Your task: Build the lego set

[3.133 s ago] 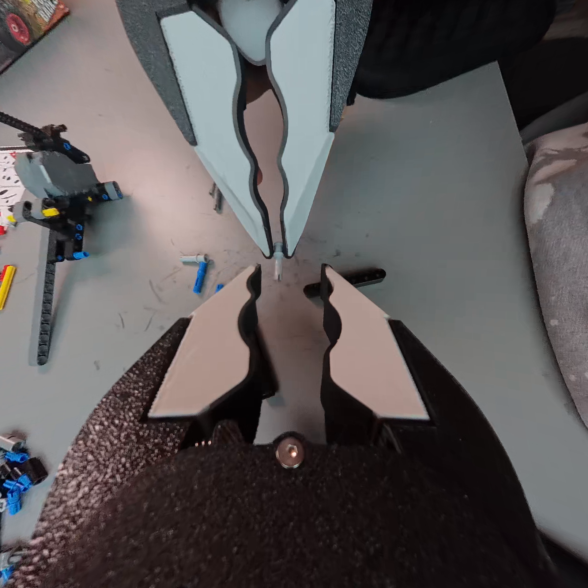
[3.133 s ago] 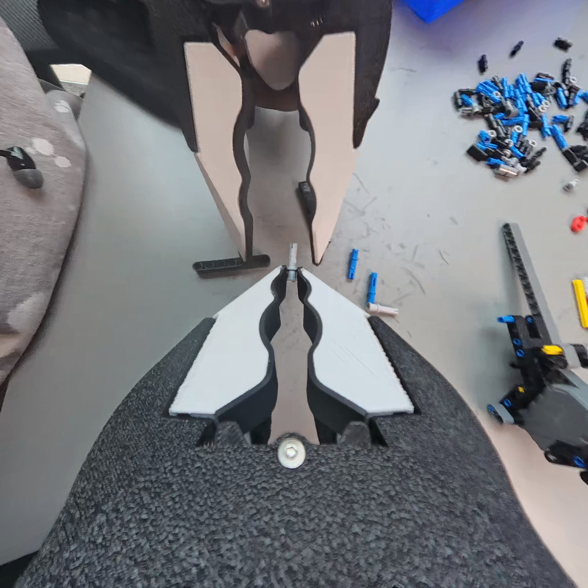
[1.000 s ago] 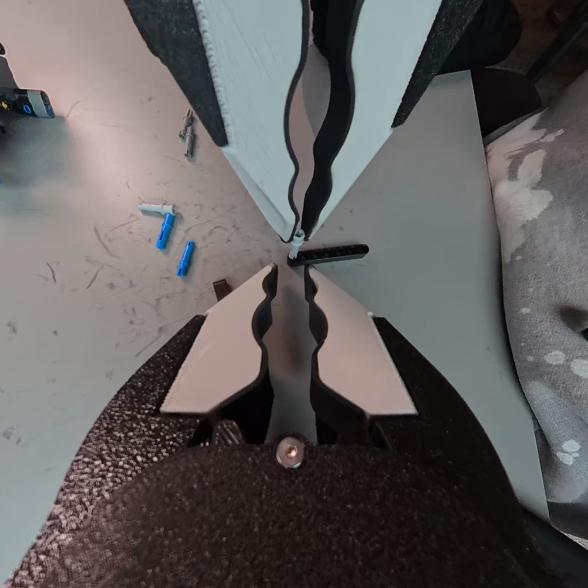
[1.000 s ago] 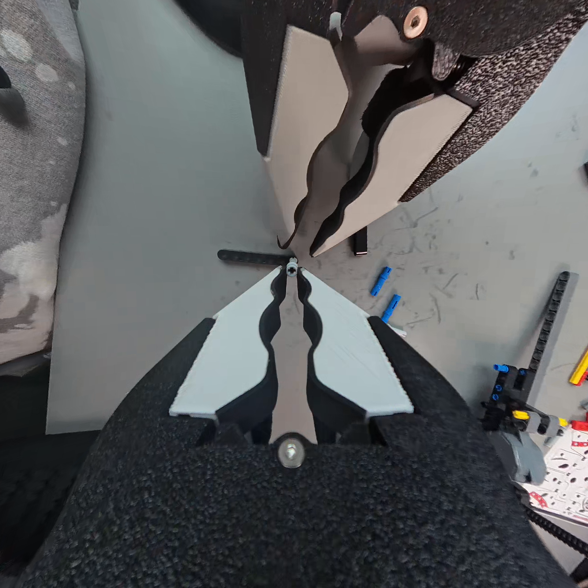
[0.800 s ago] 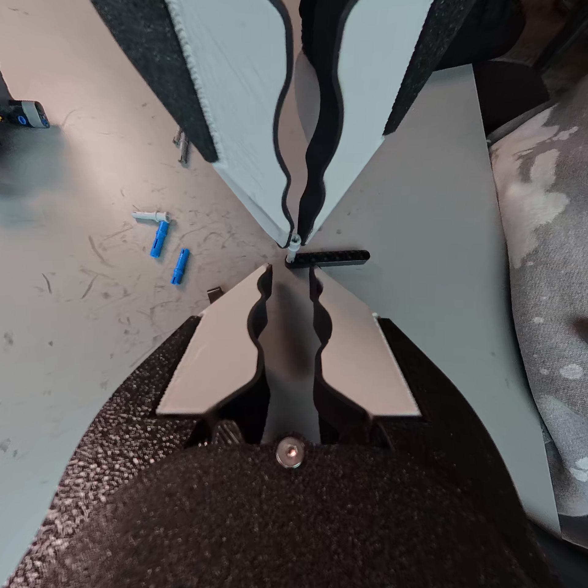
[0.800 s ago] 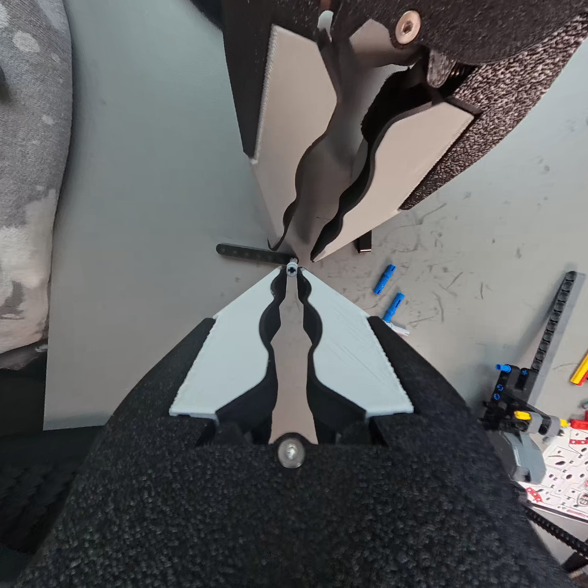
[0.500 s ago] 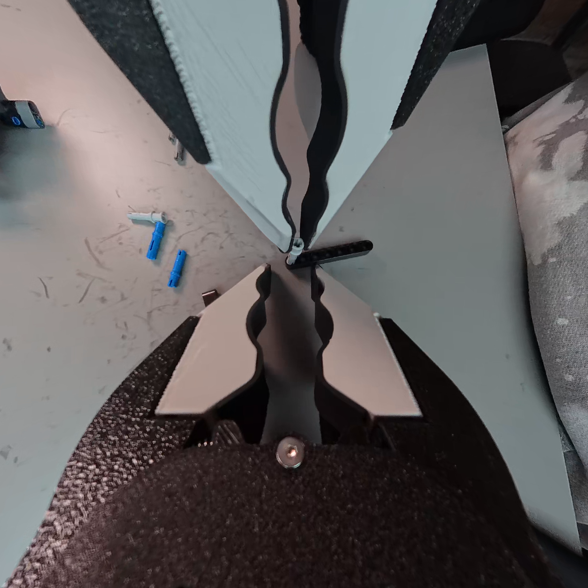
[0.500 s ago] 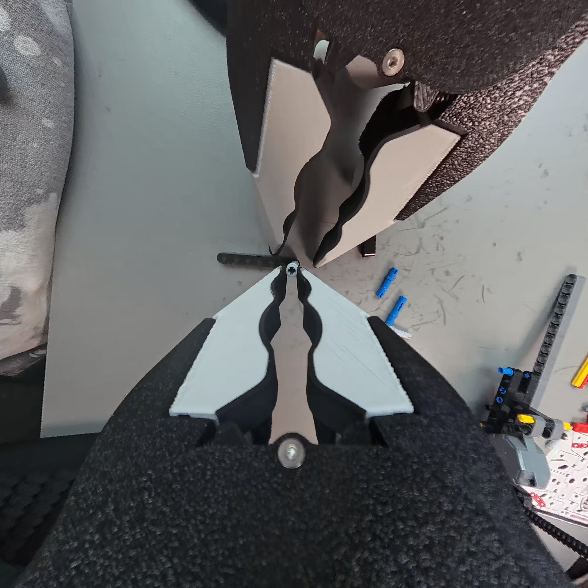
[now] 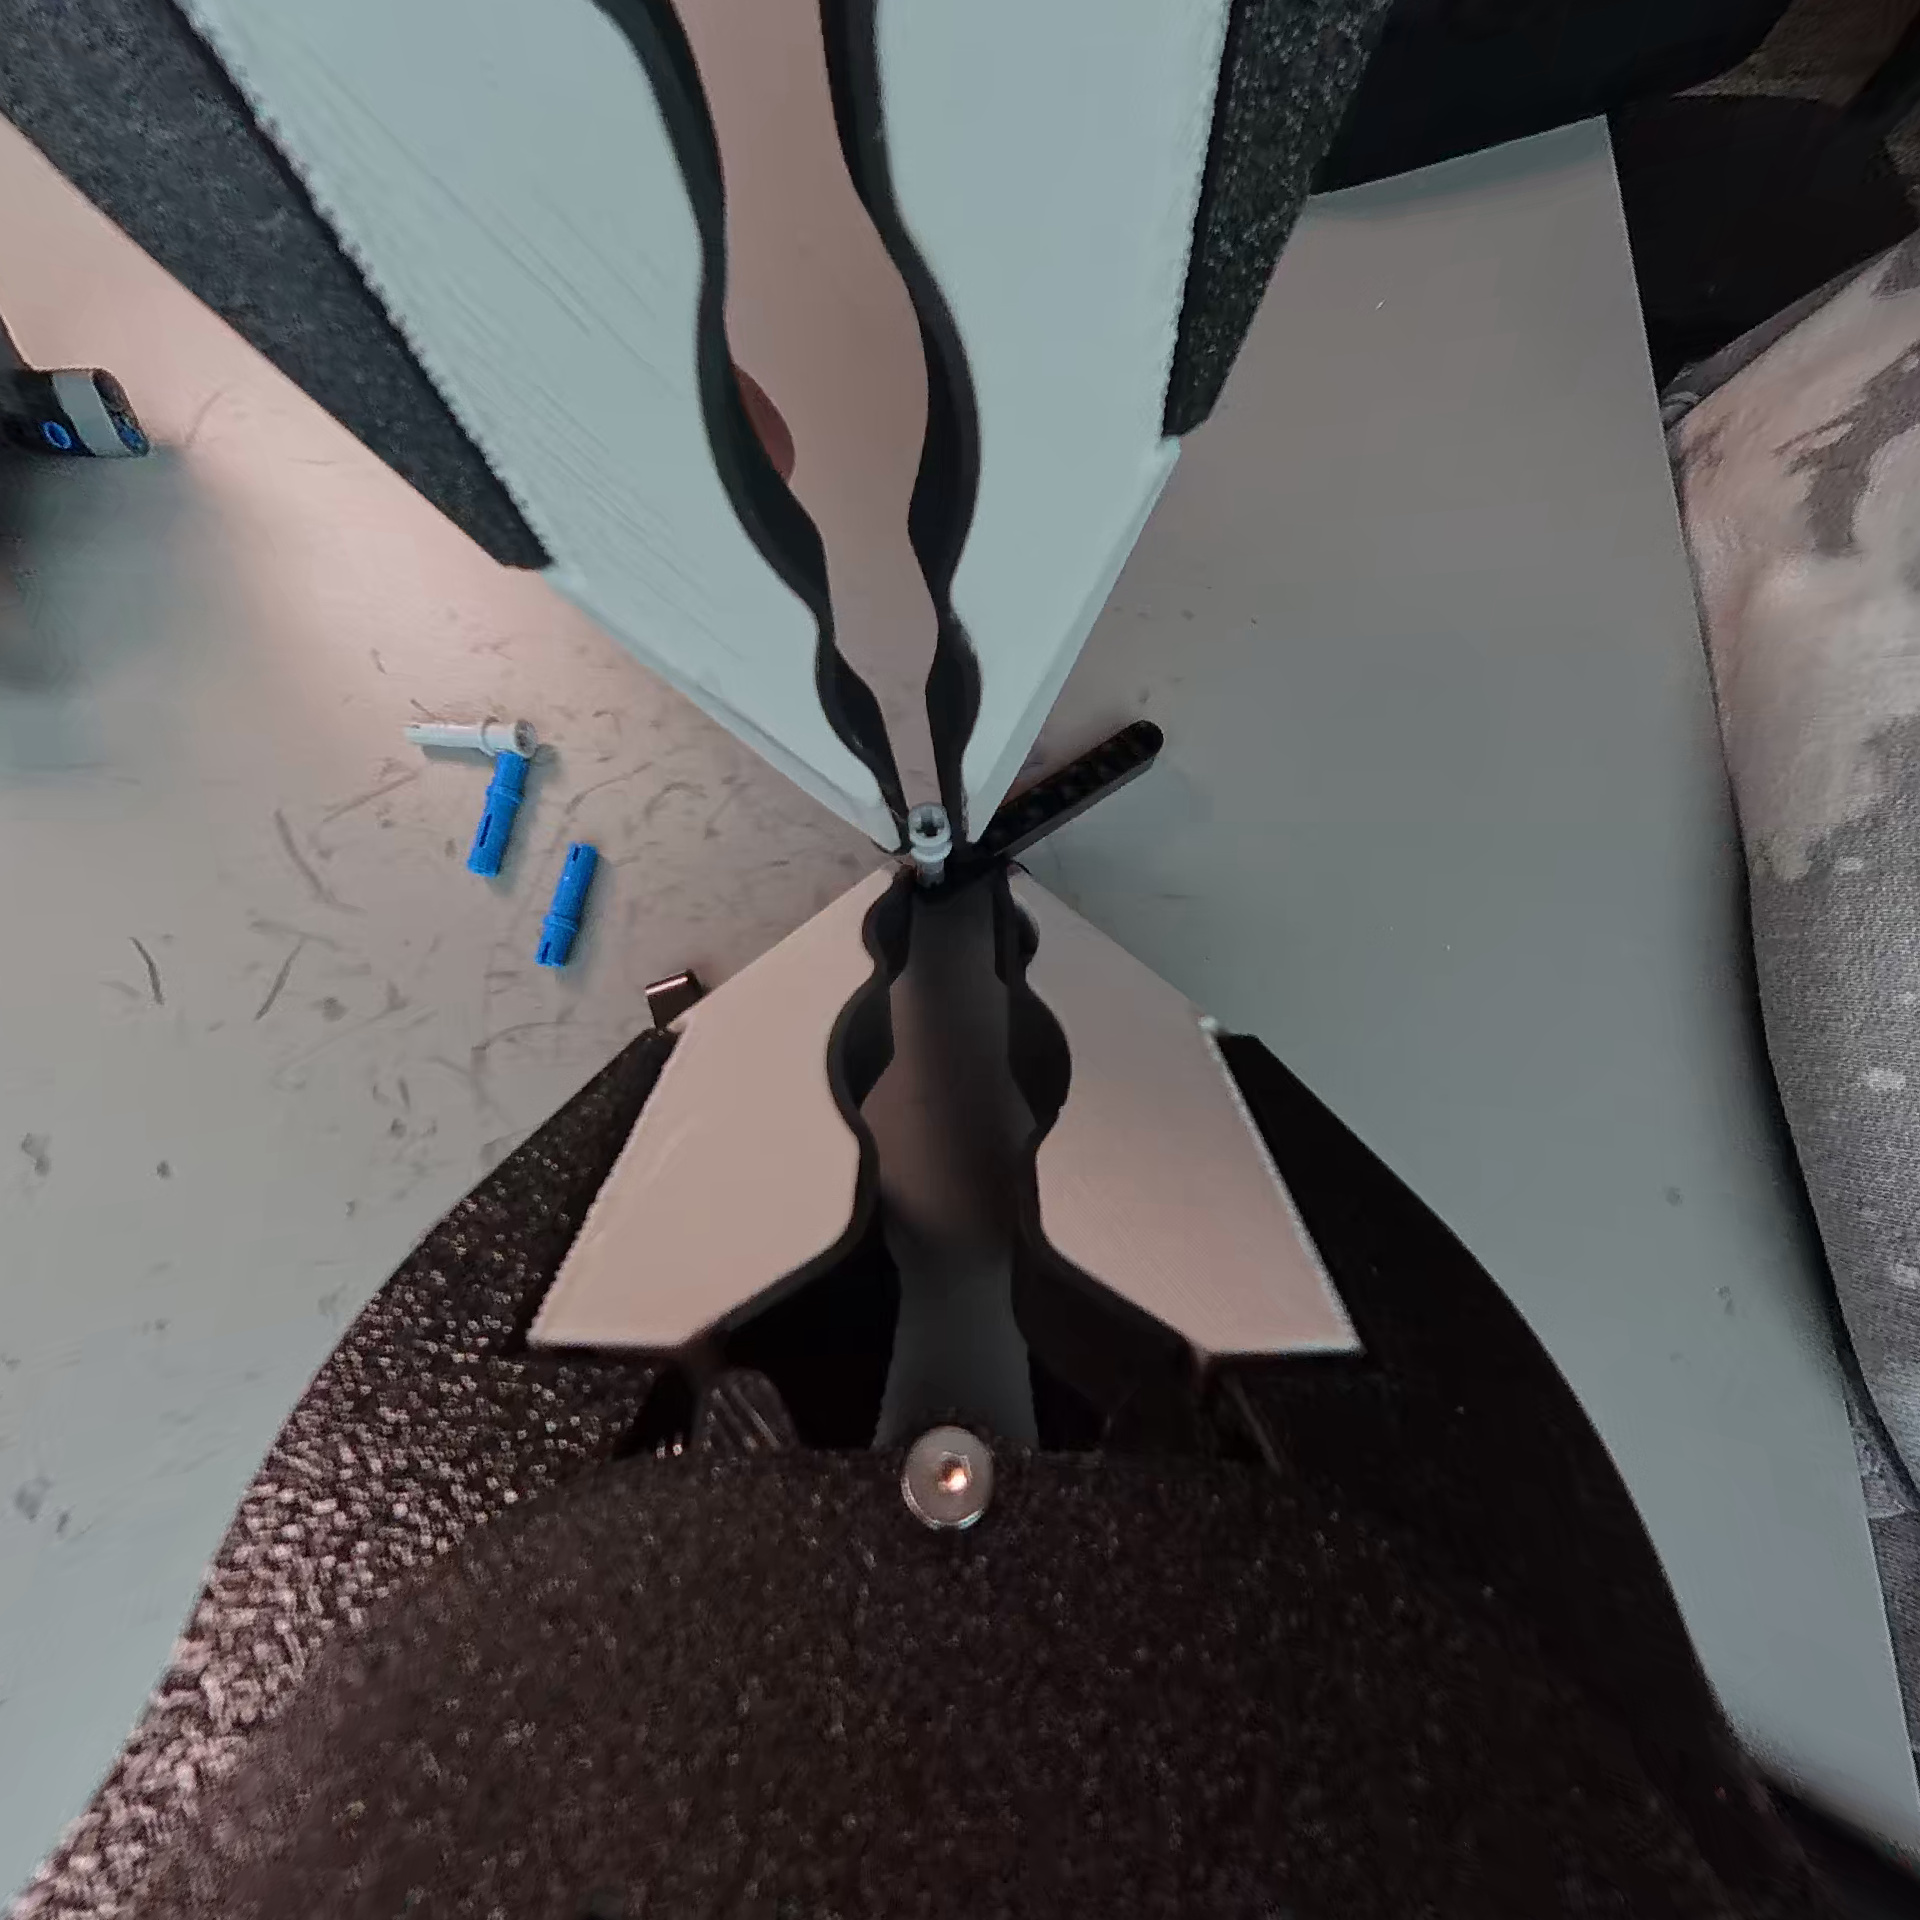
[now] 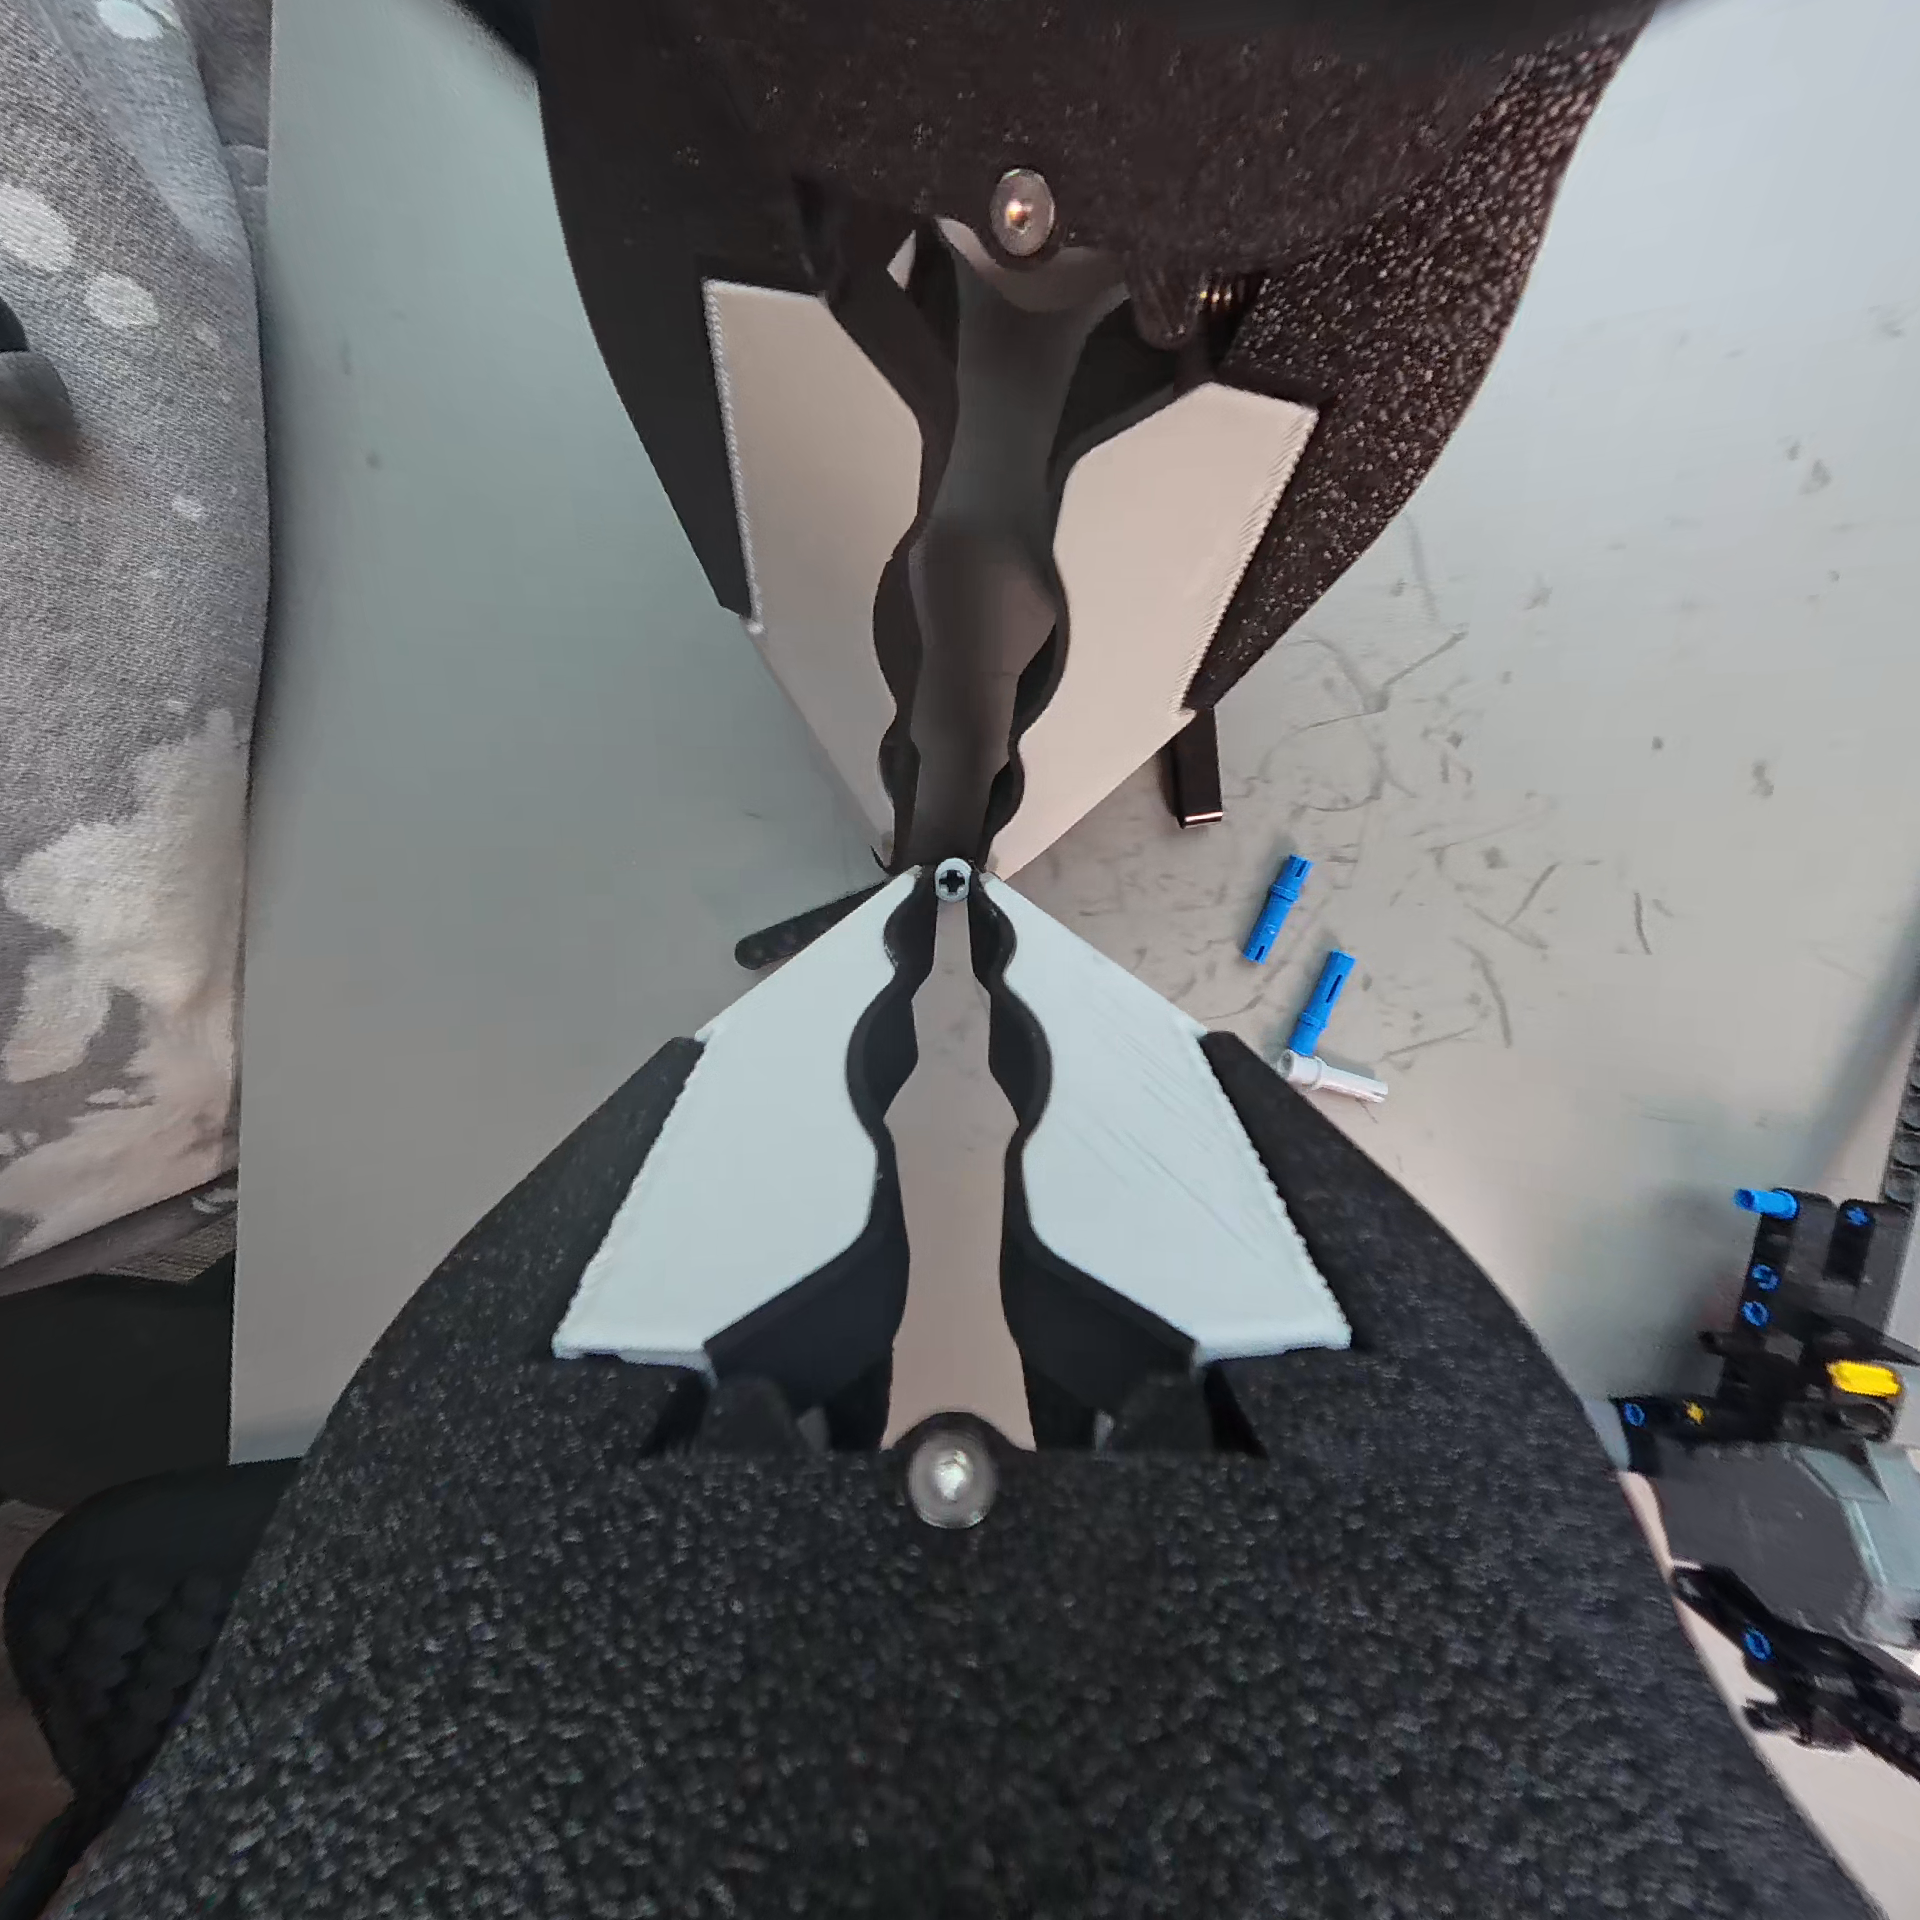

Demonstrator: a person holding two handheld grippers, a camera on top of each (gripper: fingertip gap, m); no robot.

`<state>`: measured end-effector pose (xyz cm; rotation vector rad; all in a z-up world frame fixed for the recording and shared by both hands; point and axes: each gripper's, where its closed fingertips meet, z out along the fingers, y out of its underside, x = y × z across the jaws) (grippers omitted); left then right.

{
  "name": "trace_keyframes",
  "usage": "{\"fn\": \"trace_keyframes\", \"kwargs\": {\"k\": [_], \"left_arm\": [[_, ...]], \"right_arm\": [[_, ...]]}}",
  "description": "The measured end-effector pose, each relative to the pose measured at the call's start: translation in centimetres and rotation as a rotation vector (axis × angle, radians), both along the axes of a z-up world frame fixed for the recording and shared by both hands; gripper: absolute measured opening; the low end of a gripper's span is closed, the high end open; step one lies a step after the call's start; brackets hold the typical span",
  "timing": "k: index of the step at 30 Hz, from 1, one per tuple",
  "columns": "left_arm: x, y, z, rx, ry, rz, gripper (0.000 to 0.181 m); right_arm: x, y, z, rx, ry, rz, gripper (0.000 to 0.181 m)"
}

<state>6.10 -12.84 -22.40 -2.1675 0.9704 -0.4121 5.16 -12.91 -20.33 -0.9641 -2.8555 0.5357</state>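
Centre of both views: the right gripper (image 10: 954, 902), white-fingered, is closed on a small light-grey axle pin (image 10: 955, 881), its cross-shaped end facing the right wrist camera. The left gripper (image 9: 951, 883), tan-fingered, meets it tip to tip, its jaws narrowed about one end of a black lego beam (image 9: 1081, 784); the pin sits at that end, though whether it has entered a hole cannot be told. The beam's free end slants toward the upper right in the left view. On the scratched grey table (image 9: 1403, 727), at left centre, lie two blue pins (image 9: 496, 812) (image 9: 567, 906) and a grey pin (image 9: 473, 736), well apart from the grippers. Bare surface extends right to the table's edge, beyond which is mottled grey fabric (image 9: 1829, 727). A partly built black assembly (image 10: 1808, 1392) occupies the right view's lower right.
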Motion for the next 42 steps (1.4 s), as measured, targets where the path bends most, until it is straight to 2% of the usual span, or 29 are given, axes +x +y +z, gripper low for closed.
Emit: {"fn": "trace_keyframes", "kwargs": {"k": [1,11,14,22,28,32,37,42], "left_arm": [[0.0,0.0,0.0,0.000,0.000,0.003,0.015],[0.0,0.1,0.0,0.022,0.019,0.010,0.013],[0.0,0.1,0.6,0.039,-0.002,0.010,0.008],[0.4,0.4,2.3,0.079,-0.077,0.023,0.007],[1.1,-0.3,5.7,0.150,-0.238,-0.023,0.005],[1.5,-0.6,7.1,0.177,-0.297,-0.044,0.004],[2.1,-0.9,7.5,0.174,-0.324,-0.065,0.004],[2.2,-0.9,7.8,0.191,-0.340,-0.065,0.004]], "right_arm": [[0.1,0.0,0.0,-0.009,-0.006,-0.004,0.006],[0.4,0.5,-0.2,-0.028,-0.043,-0.043,0.005],[1.1,0.7,-1.4,-0.025,-0.057,-0.046,0.005],[0.8,0.3,0.4,-0.158,0.091,-0.121,0.005],[1.3,-0.5,4.1,-0.376,0.330,-0.207,0.006],[1.5,-0.8,5.7,-0.488,0.468,-0.261,0.006],[1.8,-1.5,6.2,-0.480,0.573,-0.241,0.015],[1.9,-1.3,6.6,-0.485,0.570,-0.230,0.006]]}}
